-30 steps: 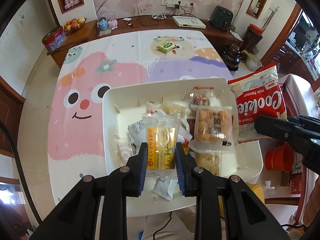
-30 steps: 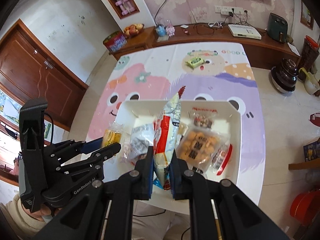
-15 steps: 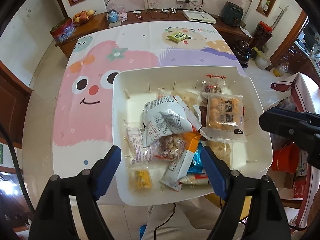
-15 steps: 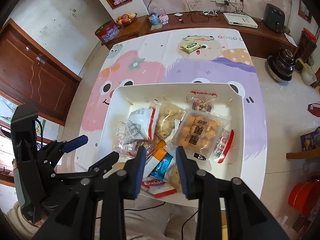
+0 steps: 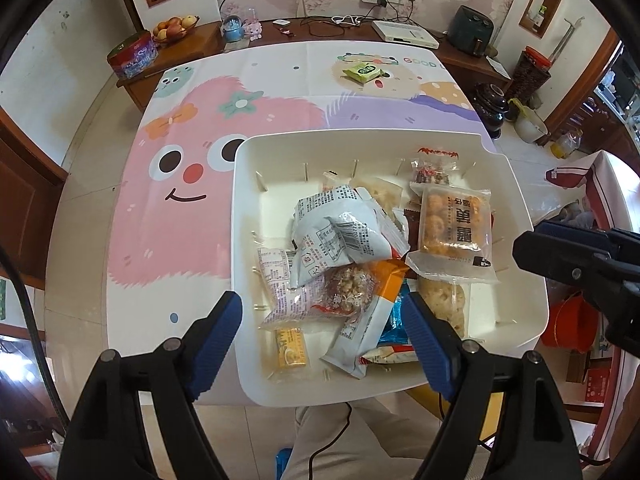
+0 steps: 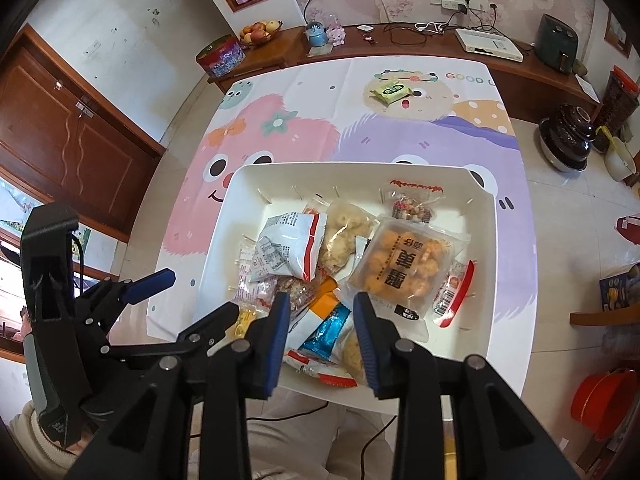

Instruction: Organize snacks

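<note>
Both grippers hang empty over the white tray's [image 5: 516, 196] near edge: the left gripper [image 5: 324, 334] is spread wide, the right gripper [image 6: 320, 334] only part open, nothing between either pair. Only the right view catches a red-edged sachet [image 6: 456, 292] by the tray's right wall; the left view alone shows the yellow packet [image 5: 291, 346] whole. A second ago each clamped a snack; those now lie in the tray's heap. Beyond the tray, a green packet [image 6: 392, 91] sits alone.
</note>
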The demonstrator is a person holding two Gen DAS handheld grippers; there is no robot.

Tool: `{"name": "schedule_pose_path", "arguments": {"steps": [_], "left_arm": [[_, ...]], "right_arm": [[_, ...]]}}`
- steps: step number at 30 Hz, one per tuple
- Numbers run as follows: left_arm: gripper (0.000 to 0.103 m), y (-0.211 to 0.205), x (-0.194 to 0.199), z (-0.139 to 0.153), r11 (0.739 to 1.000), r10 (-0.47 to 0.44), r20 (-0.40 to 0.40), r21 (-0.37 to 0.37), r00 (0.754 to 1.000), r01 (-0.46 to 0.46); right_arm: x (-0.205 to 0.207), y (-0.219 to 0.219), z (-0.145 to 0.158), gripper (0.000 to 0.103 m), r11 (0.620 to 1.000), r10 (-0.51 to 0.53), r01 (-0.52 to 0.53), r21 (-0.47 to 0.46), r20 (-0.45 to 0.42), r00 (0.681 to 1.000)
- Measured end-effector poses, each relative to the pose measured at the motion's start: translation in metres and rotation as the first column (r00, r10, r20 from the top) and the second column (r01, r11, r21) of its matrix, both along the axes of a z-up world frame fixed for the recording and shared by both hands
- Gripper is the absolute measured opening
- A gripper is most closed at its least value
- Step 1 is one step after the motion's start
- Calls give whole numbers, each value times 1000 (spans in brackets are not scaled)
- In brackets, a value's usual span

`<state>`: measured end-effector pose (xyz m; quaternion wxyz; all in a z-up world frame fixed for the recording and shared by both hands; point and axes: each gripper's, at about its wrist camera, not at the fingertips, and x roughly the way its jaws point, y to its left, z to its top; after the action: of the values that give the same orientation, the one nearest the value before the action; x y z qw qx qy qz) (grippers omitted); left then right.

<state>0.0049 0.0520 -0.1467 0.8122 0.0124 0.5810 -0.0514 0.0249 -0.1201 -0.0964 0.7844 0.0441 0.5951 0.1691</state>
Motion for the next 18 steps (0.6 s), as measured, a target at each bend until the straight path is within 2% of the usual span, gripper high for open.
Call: {"name": "schedule_pose_path", "arguments": {"steps": [18], "left_arm": [[81,0,17,-4,1000,16,-8,7,1000,-16]], "right_arm": [[13,4,-12,33,1000,6,-6,-1,-29,1000]]}}
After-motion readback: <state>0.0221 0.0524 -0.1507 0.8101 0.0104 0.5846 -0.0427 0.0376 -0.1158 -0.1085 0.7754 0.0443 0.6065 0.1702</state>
